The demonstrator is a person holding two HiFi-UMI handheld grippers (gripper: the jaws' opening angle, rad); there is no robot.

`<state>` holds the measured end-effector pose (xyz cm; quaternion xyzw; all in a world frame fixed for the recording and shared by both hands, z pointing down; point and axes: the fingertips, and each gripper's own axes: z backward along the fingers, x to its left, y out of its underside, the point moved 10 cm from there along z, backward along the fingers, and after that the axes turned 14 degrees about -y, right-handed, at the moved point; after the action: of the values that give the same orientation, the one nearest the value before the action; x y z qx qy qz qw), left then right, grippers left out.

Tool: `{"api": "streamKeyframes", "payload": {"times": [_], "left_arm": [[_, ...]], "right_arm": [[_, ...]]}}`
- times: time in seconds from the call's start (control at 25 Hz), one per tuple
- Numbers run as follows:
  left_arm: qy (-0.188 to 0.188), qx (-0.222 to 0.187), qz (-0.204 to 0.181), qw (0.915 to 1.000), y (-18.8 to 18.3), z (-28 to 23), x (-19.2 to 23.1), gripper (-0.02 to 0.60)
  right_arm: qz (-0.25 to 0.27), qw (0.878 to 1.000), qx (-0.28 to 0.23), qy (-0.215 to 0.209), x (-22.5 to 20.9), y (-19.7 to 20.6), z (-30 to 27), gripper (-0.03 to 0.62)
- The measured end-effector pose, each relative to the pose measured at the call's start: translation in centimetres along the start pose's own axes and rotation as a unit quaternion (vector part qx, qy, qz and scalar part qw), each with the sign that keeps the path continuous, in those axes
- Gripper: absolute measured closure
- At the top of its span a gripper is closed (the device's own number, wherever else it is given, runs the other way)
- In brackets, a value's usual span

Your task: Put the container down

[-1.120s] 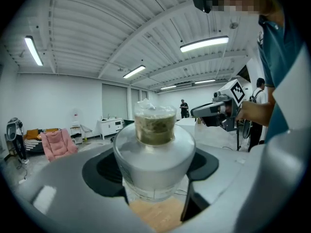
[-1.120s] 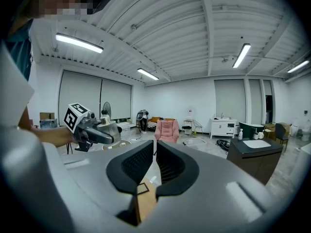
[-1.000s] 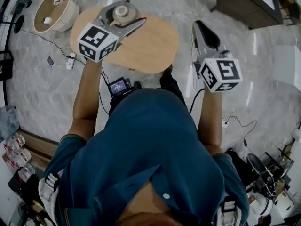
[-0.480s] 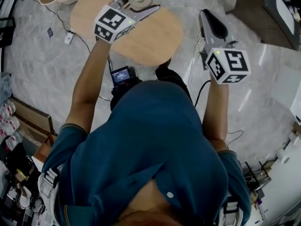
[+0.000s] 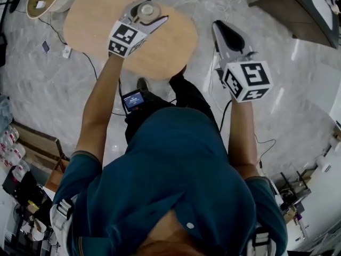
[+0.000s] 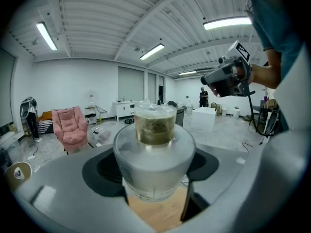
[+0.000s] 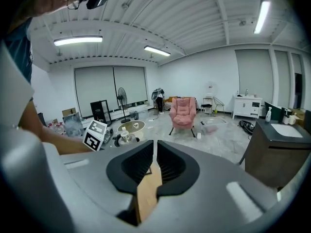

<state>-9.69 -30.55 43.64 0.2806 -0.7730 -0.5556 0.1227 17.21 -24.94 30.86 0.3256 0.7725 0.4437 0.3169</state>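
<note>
Head view: the round wooden tabletop [image 5: 90,25] lies bare to the left and near side of the left tool [image 5: 151,15], which pinches the clear container [image 6: 154,154] above the wood, toward its far side. The right tool [image 5: 219,28], pressed together and empty, hangs beyond the tabletop's right edge over the floor [image 5: 277,31]. The left tool's grip is unchanged from half a second ago.
</note>
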Motion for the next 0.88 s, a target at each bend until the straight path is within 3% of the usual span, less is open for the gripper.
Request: {"api": "streamKeyframes", "payload": {"times": [0.88], "left_arm": [[-0.01, 0.088, 0.017, 0.9959, 18.4, -13.7, -0.1, 0.247]], "right_arm": [[-0.07, 0.994, 0.08, -0.004, -6.7, 10.1, -6.7, 0.58]]}}
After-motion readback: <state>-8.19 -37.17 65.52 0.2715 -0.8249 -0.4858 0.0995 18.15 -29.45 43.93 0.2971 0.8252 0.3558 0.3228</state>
